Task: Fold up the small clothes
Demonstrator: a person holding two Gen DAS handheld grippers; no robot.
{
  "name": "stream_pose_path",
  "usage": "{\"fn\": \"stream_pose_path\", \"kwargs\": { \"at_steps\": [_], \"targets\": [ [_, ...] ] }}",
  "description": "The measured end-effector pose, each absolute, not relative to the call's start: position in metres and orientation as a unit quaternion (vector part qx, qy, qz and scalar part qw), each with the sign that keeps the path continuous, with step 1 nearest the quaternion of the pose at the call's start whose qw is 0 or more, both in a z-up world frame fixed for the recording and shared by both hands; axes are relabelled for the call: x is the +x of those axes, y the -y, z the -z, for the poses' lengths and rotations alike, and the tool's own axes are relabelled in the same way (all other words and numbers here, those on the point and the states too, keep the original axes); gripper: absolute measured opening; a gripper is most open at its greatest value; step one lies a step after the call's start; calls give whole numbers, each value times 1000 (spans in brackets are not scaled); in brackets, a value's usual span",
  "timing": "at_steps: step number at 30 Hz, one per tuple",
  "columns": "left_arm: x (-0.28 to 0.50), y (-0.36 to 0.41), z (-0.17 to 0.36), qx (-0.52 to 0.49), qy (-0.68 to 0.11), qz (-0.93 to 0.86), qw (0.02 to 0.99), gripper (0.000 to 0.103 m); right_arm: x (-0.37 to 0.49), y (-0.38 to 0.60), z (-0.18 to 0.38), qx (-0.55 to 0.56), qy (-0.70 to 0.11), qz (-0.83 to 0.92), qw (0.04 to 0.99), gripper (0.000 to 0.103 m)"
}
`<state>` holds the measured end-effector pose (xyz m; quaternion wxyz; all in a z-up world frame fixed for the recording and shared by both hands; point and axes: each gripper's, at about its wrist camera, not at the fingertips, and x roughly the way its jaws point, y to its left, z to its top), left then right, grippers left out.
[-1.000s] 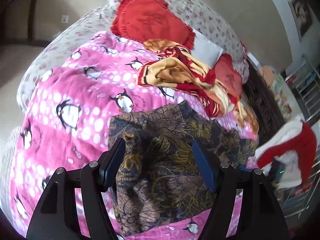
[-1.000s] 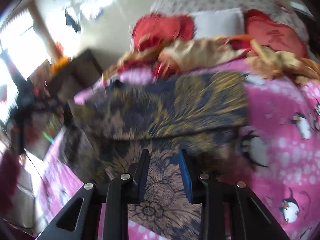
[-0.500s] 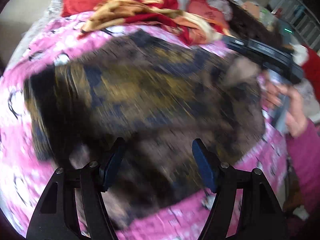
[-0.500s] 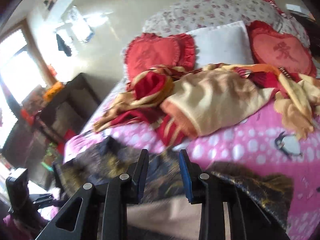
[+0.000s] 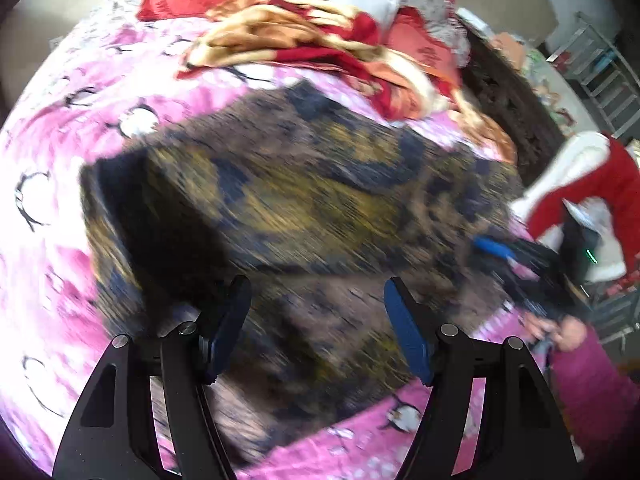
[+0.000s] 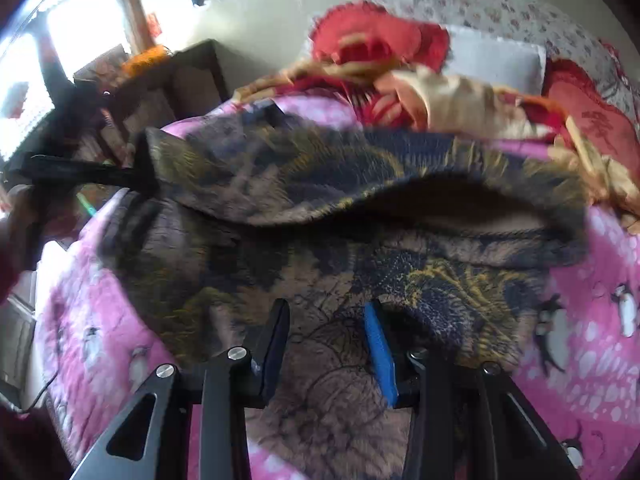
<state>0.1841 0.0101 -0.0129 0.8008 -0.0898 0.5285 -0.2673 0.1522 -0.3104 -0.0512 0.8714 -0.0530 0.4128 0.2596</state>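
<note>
**Dark patterned garment lies spread on the pink penguin blanket**

The dark patterned garment (image 5: 304,200), brown and navy with gold leaf shapes, lies across the pink penguin blanket (image 5: 60,152) right under both my tools. My left gripper (image 5: 316,320) hangs over its near part with the jaws standing wide and nothing pinched between them; the cloth simply lies below. My right gripper (image 6: 326,332) is opening at this moment; cloth shows in the gap between its pads, though they do not seem to press on it. That view is smeared, so I say so with some caution. In the right wrist view, one layer of the garment is doubled over, its folded edge forming a raised lip above the flat part. From the left wrist view my right gripper shows at the garment's right edge, blue pad visible, with my hand (image 5: 560,328) behind it.

Farther up the bed lies a crumpled red and cream cloth (image 5: 320,44). Beyond it, red cushions (image 6: 380,36) and a white pillow (image 6: 496,60) rest against the floral headboard (image 6: 480,0).
</note>
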Motion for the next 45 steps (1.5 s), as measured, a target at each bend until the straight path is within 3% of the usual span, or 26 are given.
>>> {"fn": "stream_pose_path", "kwargs": {
  "at_steps": [5, 8, 11, 15, 18, 21, 26, 29, 31, 32, 33, 34, 39, 45],
  "targets": [
    [171, 14, 33, -4, -550, 255, 795, 69, 187, 292, 33, -49, -351, -234, 905, 37],
    [201, 14, 34, -8, -568, 230, 790, 69, 220, 296, 3, 18, -313, -225, 922, 37],
    [247, -3, 0, -70, -547, 217, 805, 69, 264, 298, -8, 60, -335, -211, 917, 37],
    [291, -61, -38, -230, -507, 185, 810, 69, 289, 320, -18, 105, -343, -154, 921, 37],
    [280, -95, -50, -264, -482, 166, 819, 69, 257, 351, -28, 150, -327, -168, 918, 38],
    [246, -107, -43, -240, -487, 176, 821, 69, 213, 372, -26, 129, -336, -179, 916, 47],
    [166, -100, 3, -142, -533, 173, 816, 69, 131, 398, 17, 88, -389, -168, 901, 47],
    [141, -95, 25, -132, -543, 170, 812, 69, 103, 400, 45, 71, -418, -162, 891, 47],
    [129, -97, 33, -157, -541, 180, 807, 69, 94, 396, 57, 60, -426, -160, 888, 43],
    [124, -97, 35, -163, -542, 181, 805, 69, 94, 393, 60, 57, -427, -164, 888, 33],
    [120, -96, 37, -160, -543, 178, 804, 69, 93, 389, 63, 43, -427, -167, 888, 12],
    [116, -95, 38, -148, -544, 170, 808, 69, 92, 386, 65, 25, -428, -159, 889, 3],
    [98, -92, 34, -124, -528, 190, 818, 69, 49, 405, 37, 65, -387, -179, 902, 3],
    [109, -79, 60, -101, -544, 183, 813, 69, 50, 421, 77, 111, -442, -151, 877, 3]
  ]
}}
